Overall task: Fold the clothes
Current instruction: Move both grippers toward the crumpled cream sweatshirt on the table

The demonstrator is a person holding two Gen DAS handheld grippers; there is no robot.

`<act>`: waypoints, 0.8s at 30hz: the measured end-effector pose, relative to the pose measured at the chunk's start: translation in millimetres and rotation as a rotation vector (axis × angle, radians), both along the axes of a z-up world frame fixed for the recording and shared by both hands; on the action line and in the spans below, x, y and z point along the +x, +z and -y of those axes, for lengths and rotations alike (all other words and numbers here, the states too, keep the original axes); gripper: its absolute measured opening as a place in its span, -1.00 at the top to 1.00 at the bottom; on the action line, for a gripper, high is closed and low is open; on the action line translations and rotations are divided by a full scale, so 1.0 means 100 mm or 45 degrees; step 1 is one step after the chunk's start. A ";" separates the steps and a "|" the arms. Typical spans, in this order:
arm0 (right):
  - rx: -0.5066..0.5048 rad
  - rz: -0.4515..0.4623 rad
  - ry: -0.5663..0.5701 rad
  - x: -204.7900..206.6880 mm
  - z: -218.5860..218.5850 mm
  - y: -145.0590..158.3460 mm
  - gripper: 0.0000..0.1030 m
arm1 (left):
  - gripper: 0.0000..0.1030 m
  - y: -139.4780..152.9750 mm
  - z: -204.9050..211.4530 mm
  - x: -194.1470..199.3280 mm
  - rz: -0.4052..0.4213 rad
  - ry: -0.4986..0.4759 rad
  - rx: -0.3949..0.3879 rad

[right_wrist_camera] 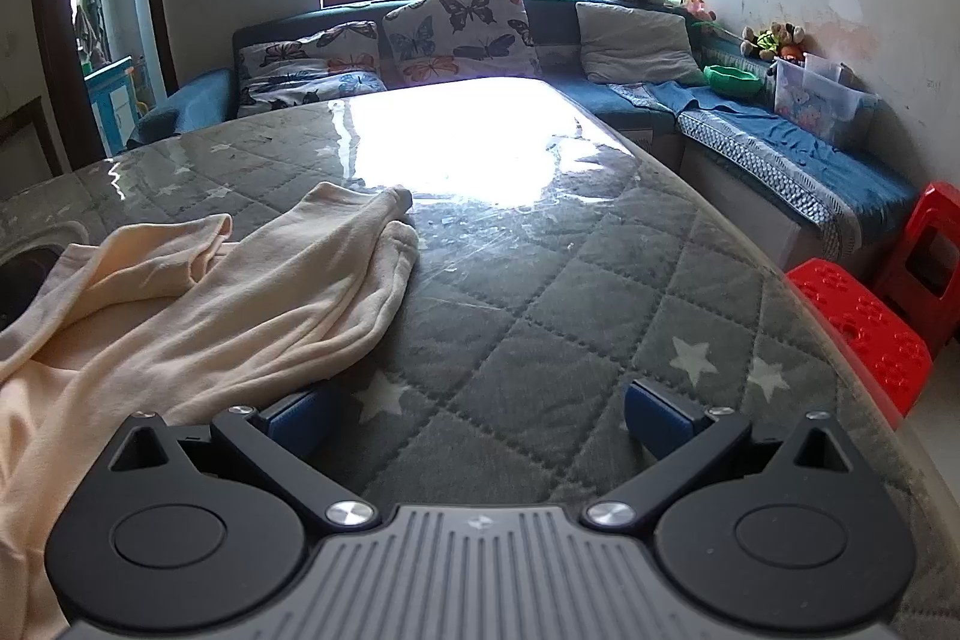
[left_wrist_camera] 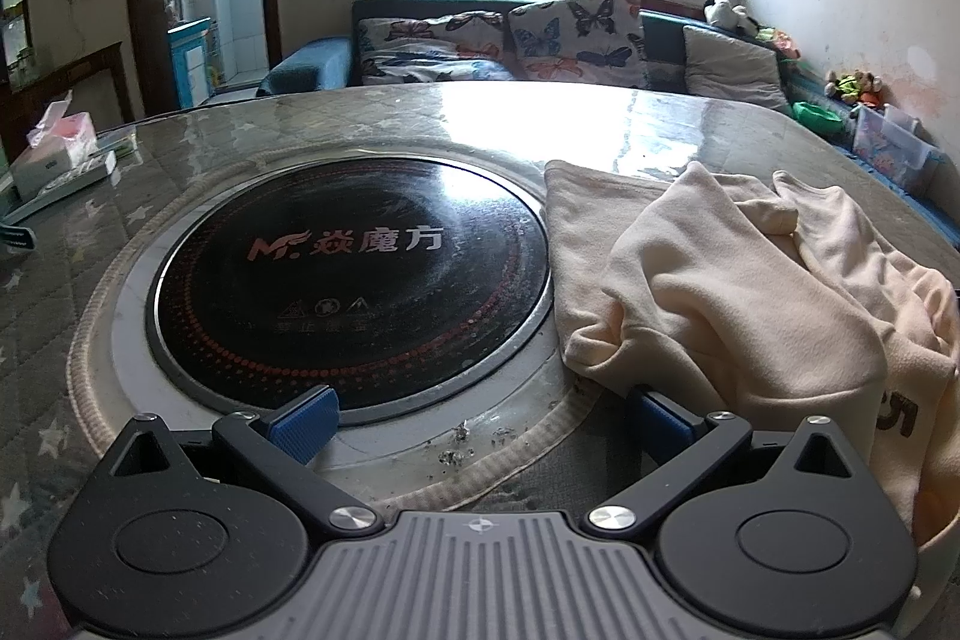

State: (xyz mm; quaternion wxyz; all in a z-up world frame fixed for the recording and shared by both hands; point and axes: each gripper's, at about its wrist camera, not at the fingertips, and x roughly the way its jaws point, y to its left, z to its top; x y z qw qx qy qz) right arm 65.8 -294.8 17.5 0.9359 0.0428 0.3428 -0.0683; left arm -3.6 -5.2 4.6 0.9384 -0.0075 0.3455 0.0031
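A cream sweatshirt lies crumpled on the right of the quilted grey table, one edge draped toward the round black cooktop. In the left wrist view my left gripper stands open just short of the cloth, its right pad near the hem and nothing between the fingers. From the right wrist view the same sweatshirt fills the left side, sleeves reaching toward the table's middle. My right gripper hangs open over bare quilt, its left pad right beside the garment's edge.
A tissue box and papers sit at the table's far left. Crumbs lie by the cooktop rim. A blue sofa with butterfly cushions runs behind the table. Red plastic stools stand off the table's right edge.
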 end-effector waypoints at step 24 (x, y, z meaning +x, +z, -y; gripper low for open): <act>-0.024 0.035 0.279 -0.91 -0.74 0.31 -1.00 | -1.00 0.37 0.29 -0.49 0.006 -0.043 -0.008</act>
